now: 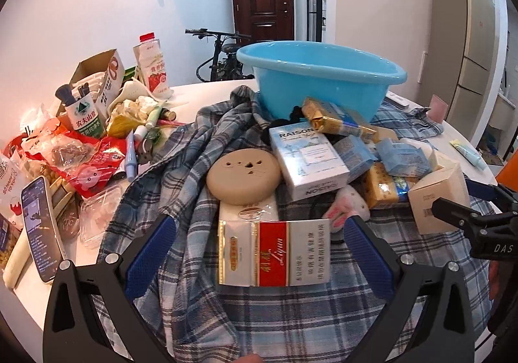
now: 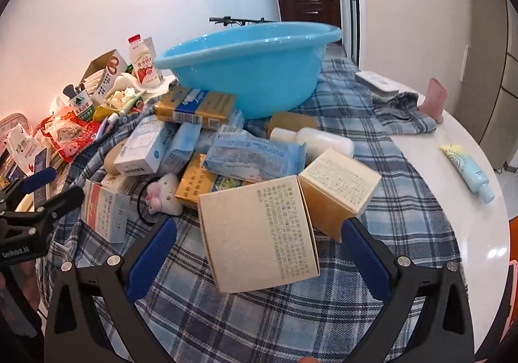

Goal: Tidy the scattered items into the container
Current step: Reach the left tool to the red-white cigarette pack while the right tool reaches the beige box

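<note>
A blue plastic basin (image 1: 320,78) (image 2: 249,71) stands on a plaid cloth (image 1: 291,314) (image 2: 259,314), with a pile of boxes and packets in front of it. My left gripper (image 1: 259,253) is open, its blue pads on either side of a red-and-white cigarette pack (image 1: 275,253) without touching it. A tan round case (image 1: 243,176) and a white RAISON box (image 1: 307,159) lie just beyond. My right gripper (image 2: 259,253) is open around a beige cardboard box (image 2: 259,233), which leans on a second box (image 2: 340,185).
A heap of snack bags, a milk bottle (image 1: 153,65) and a phone (image 1: 42,227) crowds the table's left side. A blue tube (image 2: 469,169), a pink cup (image 2: 433,99) and a white remote (image 2: 377,81) lie at the right.
</note>
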### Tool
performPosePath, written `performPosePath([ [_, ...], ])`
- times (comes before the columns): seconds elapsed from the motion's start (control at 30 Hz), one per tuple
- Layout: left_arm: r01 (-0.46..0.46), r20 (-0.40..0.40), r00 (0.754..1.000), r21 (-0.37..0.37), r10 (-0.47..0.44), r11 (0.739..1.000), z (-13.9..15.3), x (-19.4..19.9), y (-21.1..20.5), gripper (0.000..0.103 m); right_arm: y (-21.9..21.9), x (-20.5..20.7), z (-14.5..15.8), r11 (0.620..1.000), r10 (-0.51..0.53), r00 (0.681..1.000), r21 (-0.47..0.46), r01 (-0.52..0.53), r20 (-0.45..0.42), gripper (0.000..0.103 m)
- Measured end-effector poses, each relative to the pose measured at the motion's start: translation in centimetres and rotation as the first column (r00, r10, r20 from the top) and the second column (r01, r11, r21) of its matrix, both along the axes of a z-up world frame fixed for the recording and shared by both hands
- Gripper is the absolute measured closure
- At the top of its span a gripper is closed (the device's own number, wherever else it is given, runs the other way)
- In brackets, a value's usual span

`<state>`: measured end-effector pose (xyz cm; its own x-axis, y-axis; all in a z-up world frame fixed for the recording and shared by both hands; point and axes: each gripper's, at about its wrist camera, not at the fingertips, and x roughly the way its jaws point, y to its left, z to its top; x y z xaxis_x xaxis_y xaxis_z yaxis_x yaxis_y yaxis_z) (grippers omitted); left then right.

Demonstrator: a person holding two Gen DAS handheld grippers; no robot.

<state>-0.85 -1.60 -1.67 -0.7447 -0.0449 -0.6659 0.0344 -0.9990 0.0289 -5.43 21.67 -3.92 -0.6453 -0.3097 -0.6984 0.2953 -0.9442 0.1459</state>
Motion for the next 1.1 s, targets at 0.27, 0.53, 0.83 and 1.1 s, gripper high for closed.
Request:
performPosePath([
  [0.27,0.01,0.043,0.999,0.044,-0.012,0.999,-0.7,-0.4,-0.5,0.0,0.0,-0.6,-0.8,1.0,0.007,1.0,-0.01,-0.007,0.025,0.025],
  [0.53,0.019,0.1,0.995,0.052,-0.024,0.998,-2.2,-1.1,-0.2,0.0,-0.3,0.0,-0.9,1.0,0.008,1.0,0.012,-0.009,0.011,0.041],
  [0.83,0.048,0.14,0.988,0.078,-0.058,0.996,-3.3,-2.5,-0.5,0.0,-0.9,1.6,0.1,0.999,0.033,0.999,0.029,-0.032,-0.033,0.041],
  [1.1,0.063,0.17,0.982,0.118,-0.082,0.991,-3.9,-3.0,-1.0,0.0,-0.9,2.6,1.1,0.999,0.048,0.996,-0.012,-0.049,-0.071,0.041],
])
